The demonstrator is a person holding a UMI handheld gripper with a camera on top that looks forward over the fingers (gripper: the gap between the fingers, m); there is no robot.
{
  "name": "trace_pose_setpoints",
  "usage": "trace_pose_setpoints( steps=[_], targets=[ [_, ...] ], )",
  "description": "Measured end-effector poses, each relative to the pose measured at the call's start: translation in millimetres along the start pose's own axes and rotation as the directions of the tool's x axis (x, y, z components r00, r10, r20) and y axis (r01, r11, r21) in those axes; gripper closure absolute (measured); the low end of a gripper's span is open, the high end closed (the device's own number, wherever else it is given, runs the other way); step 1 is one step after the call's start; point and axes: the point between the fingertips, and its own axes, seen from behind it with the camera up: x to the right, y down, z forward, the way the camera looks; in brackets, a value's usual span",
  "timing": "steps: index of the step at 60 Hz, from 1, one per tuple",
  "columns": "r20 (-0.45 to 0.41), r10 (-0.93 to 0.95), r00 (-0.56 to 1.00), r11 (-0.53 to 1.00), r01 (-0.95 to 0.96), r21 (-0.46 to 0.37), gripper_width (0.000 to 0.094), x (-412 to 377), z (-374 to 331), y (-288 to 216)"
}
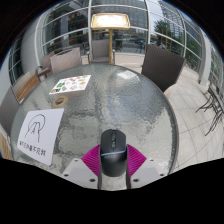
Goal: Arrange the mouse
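A black computer mouse [112,155] sits between my gripper's two fingers, its front end pointing away from me over the round grey table [140,105]. My gripper [112,149] is shut on the mouse. The pink pads [93,159] press on its left and right sides. The mouse's rear end is hidden below, between the fingers. I cannot tell whether it rests on the tabletop or is held just above it.
A white card with a logo [38,133] lies on the table to the left of the fingers. A sheet with coloured pictures [70,84] lies farther ahead on the left. Chairs [64,55] stand beyond the table's far edge, before glass walls.
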Motion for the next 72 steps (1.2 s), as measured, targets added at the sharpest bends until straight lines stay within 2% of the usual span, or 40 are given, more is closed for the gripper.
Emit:
trace_pose_setpoints(
  steps=[2, 6, 10, 16, 21, 26, 33, 37, 41, 46, 54, 63, 66, 72],
  targets=[
    [0.004, 0.022, 1.000, 1.000, -0.022, -0.019, 0.0639, -2, -3, -2],
    [-0.005, 0.053, 0.999, 0.998, -0.053, -0.019, 0.0638, -2, -26, -24],
    [-0.039, 0.041, 0.998, 0.997, -0.038, 0.074, 0.0638, -5, -62, -76],
    [-0.028, 0.055, 0.998, 0.975, -0.048, 0.217, 0.0638, -30, -124, -168],
    [-0.029, 0.033, 0.999, 0.949, -0.022, 0.315, 0.0639, -74, -157, -225],
    [-0.010, 0.006, 1.000, 0.929, -0.002, 0.370, 0.0639, -125, -181, -262],
    [0.041, -0.041, 0.998, 0.921, 0.022, 0.390, 0.0638, -213, -178, -274],
    [0.068, -0.070, 0.995, 0.936, 0.042, 0.350, 0.0640, -260, -155, -252],
    [0.085, -0.075, 0.994, 0.960, 0.049, 0.274, 0.0640, -290, -119, -220],
    [0.075, -0.066, 0.995, 0.985, 0.054, 0.161, 0.0640, -305, -67, -153],
    [0.055, -0.070, 0.996, 0.998, 0.069, 0.010, 0.0640, -313, -6, -82],
    [0.038, -0.059, 0.997, 0.996, 0.062, -0.060, 0.0639, -308, 29, -26],
    [0.039, -0.048, 0.998, 0.999, 0.049, -0.021, 0.0639, -310, 33, -27],
    [0.036, -0.037, 0.999, 0.999, 0.038, -0.028, 0.0579, -310, 33, -26]
  ],
)
